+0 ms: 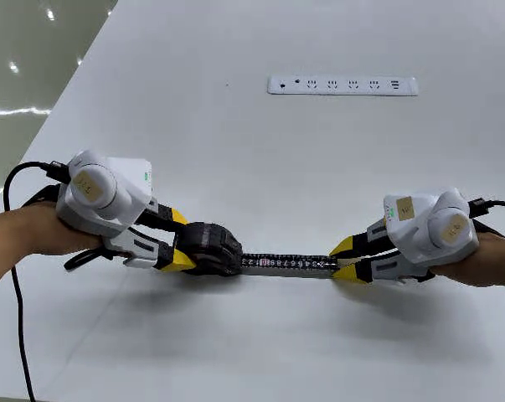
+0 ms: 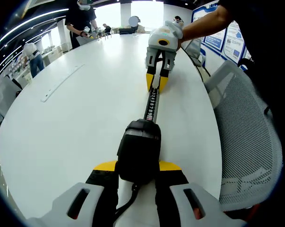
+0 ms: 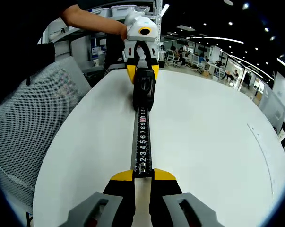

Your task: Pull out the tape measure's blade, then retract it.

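The black tape measure case (image 1: 210, 249) lies on the white table, and my left gripper (image 1: 178, 240) is shut on it; in the left gripper view the case (image 2: 139, 149) sits between the yellow-tipped jaws. Its blade (image 1: 287, 263) runs out to the right, numbers up, a short length showing. My right gripper (image 1: 342, 259) is shut on the blade's end. The right gripper view has the blade (image 3: 142, 142) stretching from my right gripper (image 3: 142, 175) to the case (image 3: 144, 90). The right gripper (image 2: 156, 81) faces me in the left gripper view.
A white power strip (image 1: 342, 85) lies flat at the far side of the table (image 1: 235, 142). A black cable (image 1: 18, 285) trails off the left gripper near the table's left edge. A mesh chair (image 2: 248, 142) stands beside the table. People stand in the room beyond.
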{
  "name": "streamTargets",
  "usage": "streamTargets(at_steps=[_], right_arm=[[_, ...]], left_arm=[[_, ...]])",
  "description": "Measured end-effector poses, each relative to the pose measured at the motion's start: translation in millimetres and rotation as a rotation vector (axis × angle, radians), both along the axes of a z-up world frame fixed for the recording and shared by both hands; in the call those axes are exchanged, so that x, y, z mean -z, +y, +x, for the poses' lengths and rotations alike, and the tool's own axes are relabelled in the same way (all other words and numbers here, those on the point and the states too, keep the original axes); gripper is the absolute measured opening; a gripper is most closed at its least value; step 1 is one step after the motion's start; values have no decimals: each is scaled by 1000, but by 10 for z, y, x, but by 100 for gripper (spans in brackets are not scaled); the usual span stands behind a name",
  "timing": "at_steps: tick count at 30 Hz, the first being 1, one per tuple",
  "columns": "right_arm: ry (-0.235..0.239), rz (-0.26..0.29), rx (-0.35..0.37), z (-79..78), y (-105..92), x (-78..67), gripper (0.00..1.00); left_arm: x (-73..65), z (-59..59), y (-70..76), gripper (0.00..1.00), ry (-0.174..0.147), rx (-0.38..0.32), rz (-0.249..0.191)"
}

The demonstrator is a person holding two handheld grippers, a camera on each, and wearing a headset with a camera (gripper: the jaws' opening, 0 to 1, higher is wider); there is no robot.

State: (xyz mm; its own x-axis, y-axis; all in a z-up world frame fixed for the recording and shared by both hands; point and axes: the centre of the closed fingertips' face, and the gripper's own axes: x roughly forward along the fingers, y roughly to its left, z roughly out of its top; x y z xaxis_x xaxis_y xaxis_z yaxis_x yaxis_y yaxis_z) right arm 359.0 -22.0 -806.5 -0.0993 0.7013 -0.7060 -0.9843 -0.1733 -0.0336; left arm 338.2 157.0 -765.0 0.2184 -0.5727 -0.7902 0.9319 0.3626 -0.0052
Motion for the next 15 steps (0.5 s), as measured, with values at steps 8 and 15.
streamTargets(at_steps=[8,15], right_arm=[[2,-14,11,16,-147,2,6],[6,-31,21,44,-322,-6,6]], left_arm=[[1,0,0,23,1,0,2],[-5,0,2,23,3,-1,4]])
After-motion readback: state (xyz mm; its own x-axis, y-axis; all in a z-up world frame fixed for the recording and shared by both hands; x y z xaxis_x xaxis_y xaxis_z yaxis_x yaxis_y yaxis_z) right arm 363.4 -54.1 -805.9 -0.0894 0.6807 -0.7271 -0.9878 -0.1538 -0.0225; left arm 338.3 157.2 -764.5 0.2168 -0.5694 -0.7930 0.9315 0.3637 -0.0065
